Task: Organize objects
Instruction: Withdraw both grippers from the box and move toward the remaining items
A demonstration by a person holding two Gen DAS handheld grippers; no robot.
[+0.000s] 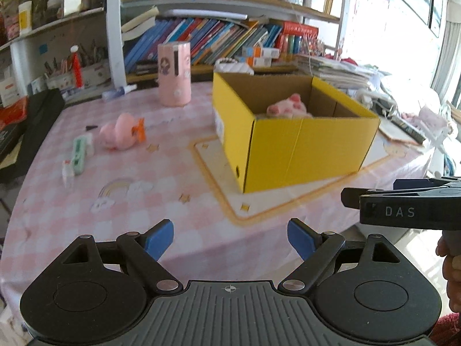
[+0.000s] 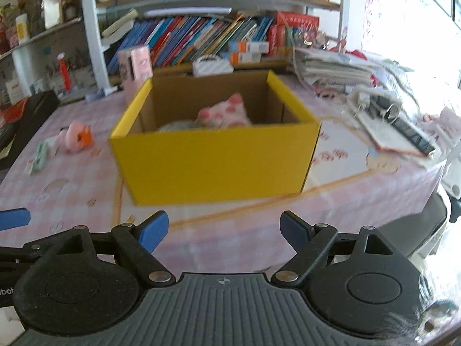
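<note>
A yellow cardboard box stands open on the pink checked tablecloth; it also shows in the right wrist view. A pink-and-white plush toy lies inside it, also seen from the right wrist. A pink plush duck with orange feet lies left of the box, also in the right wrist view. A green tube lies beside the duck. My left gripper is open and empty, low over the near table. My right gripper is open and empty, facing the box.
A pink cylinder stands behind the box. A bookshelf with several books lines the back. Stacked papers and cables crowd the right side. A black case lies at the left edge. A small bottle lies near the green tube.
</note>
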